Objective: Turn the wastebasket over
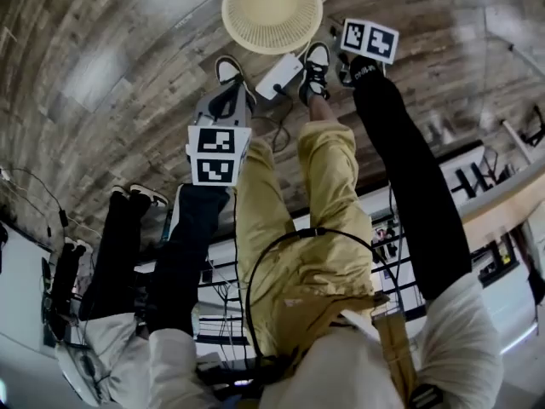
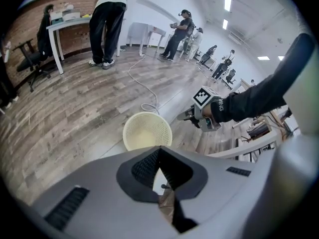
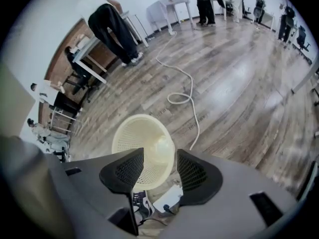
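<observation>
The cream mesh wastebasket (image 1: 272, 11) stands on the wooden floor with its open mouth up, just ahead of my feet. It also shows in the left gripper view as the wastebasket (image 2: 147, 132) and in the right gripper view as the wastebasket (image 3: 142, 138). My right gripper (image 3: 160, 168) hangs above the basket, open, its pads apart with nothing between them; the basket lies beyond the gap. My left gripper (image 2: 159, 151) is held off to the basket's near left, its pad tips meeting, empty. In the head view the left gripper (image 1: 226, 100) and right gripper (image 1: 353, 58) flank my legs.
A white power box (image 1: 279, 77) with a cable lies between my shoes (image 1: 317, 62). A white cord (image 3: 187, 96) snakes across the floor behind the basket. People stand by tables (image 2: 70, 21) further back. A white rack (image 2: 254, 138) is at the right.
</observation>
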`<move>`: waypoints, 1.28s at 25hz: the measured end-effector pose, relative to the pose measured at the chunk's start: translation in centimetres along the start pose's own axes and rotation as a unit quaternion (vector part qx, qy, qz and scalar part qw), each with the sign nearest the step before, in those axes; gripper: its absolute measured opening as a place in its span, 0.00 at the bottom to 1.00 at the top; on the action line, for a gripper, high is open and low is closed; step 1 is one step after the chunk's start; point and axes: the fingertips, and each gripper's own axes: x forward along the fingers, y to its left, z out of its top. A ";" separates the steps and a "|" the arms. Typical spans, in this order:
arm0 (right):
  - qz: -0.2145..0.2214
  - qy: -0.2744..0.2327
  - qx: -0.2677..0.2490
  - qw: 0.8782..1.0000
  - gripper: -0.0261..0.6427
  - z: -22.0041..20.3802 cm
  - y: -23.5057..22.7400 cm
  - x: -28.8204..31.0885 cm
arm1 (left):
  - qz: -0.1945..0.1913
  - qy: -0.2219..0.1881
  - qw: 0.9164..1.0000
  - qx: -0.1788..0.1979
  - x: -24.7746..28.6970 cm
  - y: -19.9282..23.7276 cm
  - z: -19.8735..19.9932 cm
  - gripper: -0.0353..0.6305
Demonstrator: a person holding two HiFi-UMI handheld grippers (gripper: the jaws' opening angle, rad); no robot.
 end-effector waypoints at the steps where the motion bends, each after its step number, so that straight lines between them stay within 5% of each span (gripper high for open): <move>1: 0.014 -0.020 -0.014 1.000 0.37 1.1 1.3 -3.0 | -0.004 -0.007 1.000 0.007 -1.3 -0.8 1.5 0.05; 5: 0.084 -0.071 -0.055 0.992 0.36 4.4 8.7 -17.2 | -0.019 -0.047 0.998 0.030 -9.2 -3.5 8.8 0.06; 8: 0.134 -0.135 -0.096 0.977 0.14 8.6 15.6 -28.2 | -0.012 -0.106 0.993 0.047 -16.3 -4.9 16.0 0.06; 17: 0.216 -0.326 -0.252 0.885 0.07 13.6 32.7 -53.7 | -0.009 -0.277 0.955 0.107 -33.2 -13.0 30.5 0.06; 22: 0.226 -0.387 -0.280 0.849 0.07 15.4 37.9 -62.2 | -0.011 -0.323 0.941 0.105 -38.9 -14.2 34.7 0.06; 28: 0.225 -0.415 -0.309 0.826 0.07 15.7 40.8 -66.9 | -0.001 -0.355 0.932 0.073 -43.1 -13.5 36.3 0.06; 32: 0.228 -0.448 -0.327 0.800 0.07 17.1 42.9 -69.7 | 0.026 -0.401 0.913 0.073 -46.7 -12.4 38.5 0.05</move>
